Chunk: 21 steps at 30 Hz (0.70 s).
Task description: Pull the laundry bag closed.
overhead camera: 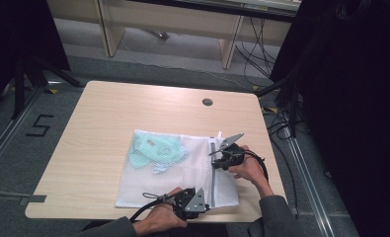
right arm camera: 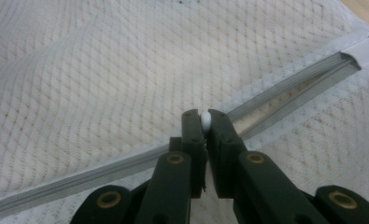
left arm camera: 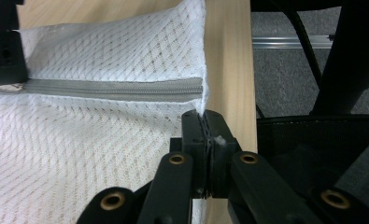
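Note:
A white mesh laundry bag (overhead camera: 182, 173) lies flat on the wooden table (overhead camera: 103, 128), with a mint green garment (overhead camera: 155, 150) inside its far left part. A grey zipper (overhead camera: 213, 173) runs along the bag's right side. My right gripper (overhead camera: 214, 154) is at the zipper's far end, shut on the white zipper pull (right arm camera: 205, 120). Past the pull, the zipper (right arm camera: 289, 88) is parted. My left gripper (overhead camera: 208, 205) is at the near end, shut on the bag's edge (left arm camera: 203, 109) just beside the zipper (left arm camera: 117, 88). The right gripper's jaw (left arm camera: 2, 46) shows far along that zipper.
A round cable hole (overhead camera: 207, 102) sits near the table's far edge. Black cables (overhead camera: 281, 123) and dark curtains stand to the right of the table. The table's near edge (overhead camera: 108, 216) is close under the left gripper. A floor mark "5" (overhead camera: 39, 126) lies at the left.

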Each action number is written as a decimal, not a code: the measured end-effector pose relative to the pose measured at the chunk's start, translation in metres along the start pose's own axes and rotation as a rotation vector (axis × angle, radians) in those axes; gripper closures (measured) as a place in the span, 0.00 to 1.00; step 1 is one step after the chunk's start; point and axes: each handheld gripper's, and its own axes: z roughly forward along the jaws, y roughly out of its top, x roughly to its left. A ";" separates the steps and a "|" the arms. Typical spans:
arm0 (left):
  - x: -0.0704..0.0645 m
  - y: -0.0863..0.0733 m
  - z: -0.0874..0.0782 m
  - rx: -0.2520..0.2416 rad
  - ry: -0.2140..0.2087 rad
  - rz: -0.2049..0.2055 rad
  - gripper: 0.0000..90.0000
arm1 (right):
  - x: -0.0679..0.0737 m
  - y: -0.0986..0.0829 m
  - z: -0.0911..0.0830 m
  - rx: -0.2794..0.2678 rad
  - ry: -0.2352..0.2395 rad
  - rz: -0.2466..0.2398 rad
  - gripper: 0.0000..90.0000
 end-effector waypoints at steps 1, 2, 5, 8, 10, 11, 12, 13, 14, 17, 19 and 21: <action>0.000 0.000 0.000 0.002 0.002 0.000 0.98 | -0.001 0.000 0.000 0.001 -0.001 -0.003 0.96; 0.001 0.000 0.000 -0.003 0.006 -0.001 0.98 | -0.001 0.000 0.001 0.001 0.001 -0.002 0.96; 0.001 0.000 0.000 -0.007 0.007 -0.004 0.98 | -0.003 0.001 0.002 0.006 -0.001 0.001 0.96; 0.001 0.000 0.000 -0.006 0.008 -0.004 0.98 | -0.005 0.002 0.003 0.002 -0.012 0.001 0.96; 0.001 0.000 0.000 -0.004 0.006 -0.003 0.98 | -0.006 0.002 0.004 -0.008 -0.011 0.005 0.96; 0.001 0.000 0.000 -0.004 0.006 -0.003 0.98 | -0.007 0.002 0.003 0.003 -0.005 0.004 0.96; 0.001 0.000 0.000 -0.005 0.005 -0.004 0.98 | -0.007 0.002 0.003 -0.001 -0.013 0.009 0.96; 0.001 0.000 0.000 -0.002 0.001 -0.003 0.98 | -0.008 0.002 0.002 0.002 -0.012 0.007 0.96; 0.001 0.000 0.000 -0.001 0.009 0.002 0.98 | -0.008 0.003 0.002 0.002 -0.015 0.008 0.96; 0.000 0.000 0.000 -0.006 0.009 -0.006 0.98 | -0.010 0.004 0.003 -0.001 -0.015 0.010 0.96; 0.001 0.000 0.000 -0.007 0.007 -0.006 0.98 | -0.010 0.005 0.004 0.001 -0.026 0.004 0.96; 0.001 0.000 0.000 -0.006 0.008 -0.004 0.98 | -0.010 0.006 0.005 0.003 -0.025 0.000 0.96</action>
